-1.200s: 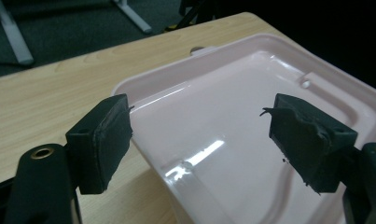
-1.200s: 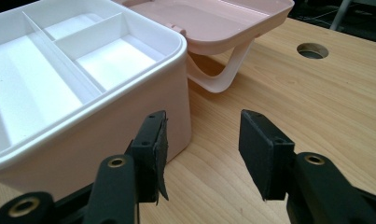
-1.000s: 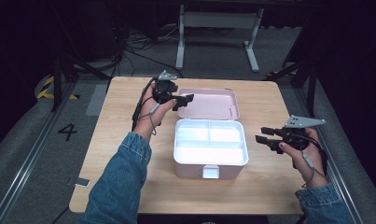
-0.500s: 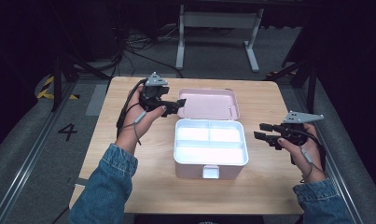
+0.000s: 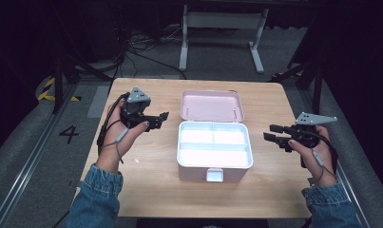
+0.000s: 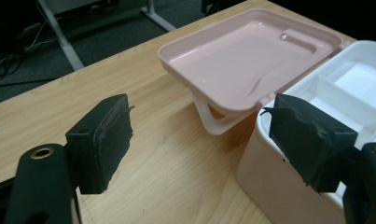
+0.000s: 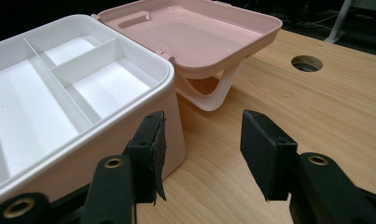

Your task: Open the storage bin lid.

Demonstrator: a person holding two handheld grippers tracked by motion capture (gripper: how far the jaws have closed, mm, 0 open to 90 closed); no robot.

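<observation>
Pulling back from the pink lid [image 5: 211, 105], the left claw [image 5: 161, 118] now hovers at nine o'clock of the open box [image 5: 214, 152] mid-tabletop [image 5: 156, 185]. Both it and the right claw [image 5: 269, 132], at three o'clock, gape empty, seemingly clearing the box for access.

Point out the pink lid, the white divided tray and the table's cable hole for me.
pink lid [image 5: 211, 105]: high view, middle of its open inner face.
white divided tray [image 5: 215, 155]: high view, floor of the long front compartment.
cable hole [image 7: 307, 63]: right gripper view, centre of the round opening in the tabletop.
</observation>
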